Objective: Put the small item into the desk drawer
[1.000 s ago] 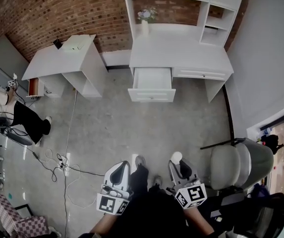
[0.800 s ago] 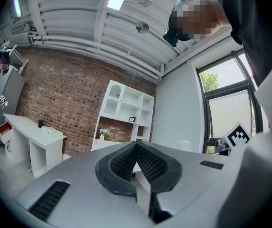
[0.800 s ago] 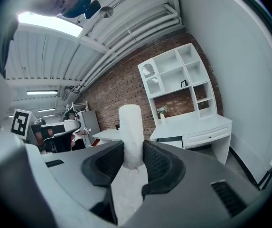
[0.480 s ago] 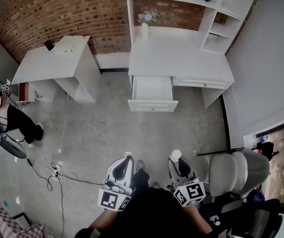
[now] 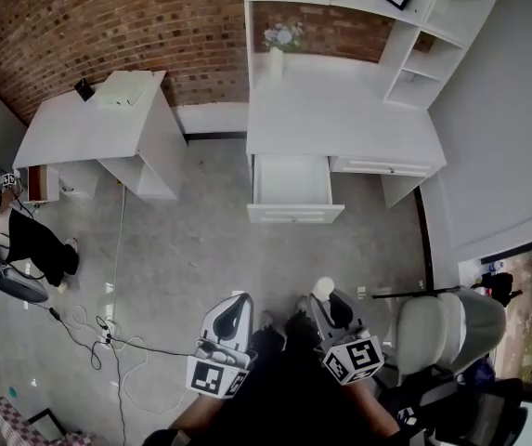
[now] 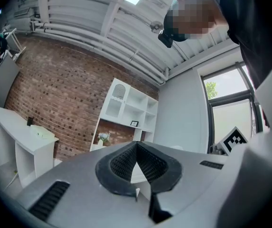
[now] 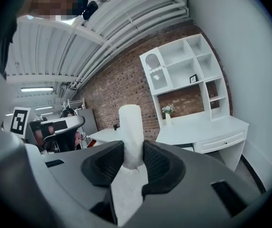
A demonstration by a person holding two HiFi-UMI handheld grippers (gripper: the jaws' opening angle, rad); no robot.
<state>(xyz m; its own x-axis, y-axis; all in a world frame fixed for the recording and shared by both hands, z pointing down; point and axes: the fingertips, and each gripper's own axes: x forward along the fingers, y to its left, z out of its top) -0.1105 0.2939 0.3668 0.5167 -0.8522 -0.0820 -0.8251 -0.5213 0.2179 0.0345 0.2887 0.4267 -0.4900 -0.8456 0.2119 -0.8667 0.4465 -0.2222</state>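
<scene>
A small white cylinder [image 7: 131, 127] stands upright between the pads of my right gripper [image 7: 133, 151], which is shut on it. In the head view its rounded top [image 5: 323, 288] shows above the right gripper [image 5: 330, 307] at the bottom of the frame. My left gripper [image 5: 231, 312] is held beside it, low and to the left. Its jaws [image 6: 136, 148] are shut with nothing between them. The white desk [image 5: 340, 110] stands ahead against the brick wall. Its left drawer [image 5: 291, 182] is pulled out, open and empty. Both grippers are well short of it.
A closed drawer [image 5: 382, 167] sits to the right of the open one. A vase of flowers [image 5: 279, 40] and a shelf unit stand on the desk. Another white desk [image 5: 98, 110] is at the left, a seated person [image 5: 19, 235] beyond it. Cables [image 5: 108, 328] cross the floor, and a chair [image 5: 442, 319] stands at the right.
The head view has advanced toward the desk, so the desk and open drawer sit lower and nearer in the frame. Both grippers keep their pose, and the right one still holds the cylinder.
</scene>
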